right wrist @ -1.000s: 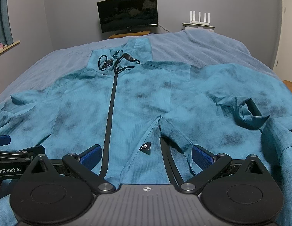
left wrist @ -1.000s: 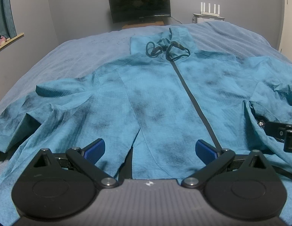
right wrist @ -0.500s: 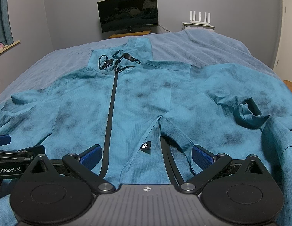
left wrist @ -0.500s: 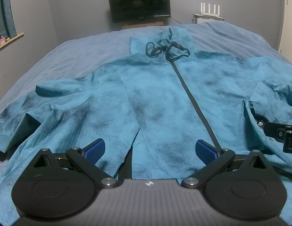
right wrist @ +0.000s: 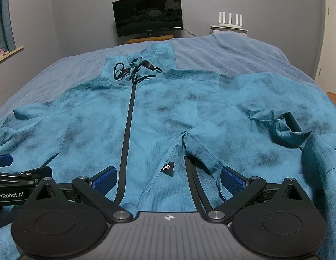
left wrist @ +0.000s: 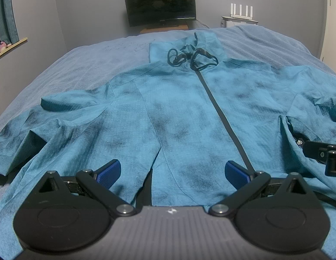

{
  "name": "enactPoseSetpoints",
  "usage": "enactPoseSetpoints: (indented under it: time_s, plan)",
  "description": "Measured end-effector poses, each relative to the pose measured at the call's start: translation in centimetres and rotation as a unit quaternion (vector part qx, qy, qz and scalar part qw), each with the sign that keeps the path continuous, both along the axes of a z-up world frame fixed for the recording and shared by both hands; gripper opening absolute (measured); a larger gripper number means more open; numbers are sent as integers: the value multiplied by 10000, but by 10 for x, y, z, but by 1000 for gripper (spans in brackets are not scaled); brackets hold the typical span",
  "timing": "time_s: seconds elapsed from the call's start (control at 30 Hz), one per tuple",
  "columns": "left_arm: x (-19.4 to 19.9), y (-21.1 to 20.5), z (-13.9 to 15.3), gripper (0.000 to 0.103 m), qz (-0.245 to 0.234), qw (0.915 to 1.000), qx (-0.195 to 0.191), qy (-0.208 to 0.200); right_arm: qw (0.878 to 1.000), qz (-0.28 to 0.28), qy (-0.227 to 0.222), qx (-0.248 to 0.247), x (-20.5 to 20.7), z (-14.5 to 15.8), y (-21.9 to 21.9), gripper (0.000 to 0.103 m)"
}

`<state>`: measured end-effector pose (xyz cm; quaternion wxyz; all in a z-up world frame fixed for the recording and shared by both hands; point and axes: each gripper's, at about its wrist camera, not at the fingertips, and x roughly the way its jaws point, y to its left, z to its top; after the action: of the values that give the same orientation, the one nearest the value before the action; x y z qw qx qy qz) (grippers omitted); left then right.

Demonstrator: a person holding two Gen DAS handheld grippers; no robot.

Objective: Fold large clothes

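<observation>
We are holding both tongs, left (left wrist: 172, 173) and right (right wrist: 167, 178), spread wide and gripping nothing over the hem of the teal jacket (left wrist: 185, 112), which is lying front-up, zipped, on the bed (right wrist: 233, 52). Grabbing only the top layer near the zipper (right wrist: 128, 127) risks bunching, and the rumpled sleeve (right wrist: 285, 130) could drag. The hem under the tongs and the sleeve cuffs are running out of frame.

Jacket (left wrist: 178, 112): teal, spread front-up on bed (left wrist: 81, 65), zipper (left wrist: 222, 117) closed.
Left gripper (left wrist: 172, 171): jaws wide apart over hem.
Right gripper (left wrist: 326, 156): partly visible at right edge.
Monitor (left wrist: 160, 4): dark, against far wall.
</observation>
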<state>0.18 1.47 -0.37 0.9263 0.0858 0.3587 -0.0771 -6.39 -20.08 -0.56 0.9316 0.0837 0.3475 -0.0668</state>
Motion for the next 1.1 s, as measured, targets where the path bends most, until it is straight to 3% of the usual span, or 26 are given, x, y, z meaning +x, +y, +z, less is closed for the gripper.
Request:
enactPoseSetpoints:
  time_s: [0.77,0.9,1.0,1.1]
  plan:
    - [0,1,0,103,-2,10000,-17,-1,9999,49,-17,135,0,-1,-1,103]
    - [-2,0,1,103,29,10000,-64,-69,9981,125,-395,447,-9,11,-8,103]
    - [-5,2,5,103,141,9994,-245,-193,9938,140,-948,566,-19,28,-13,103]
    - [-3,5,12,103,227,9985,-440,-222,9865,-195,-1567,436,-31,50,-22,103]
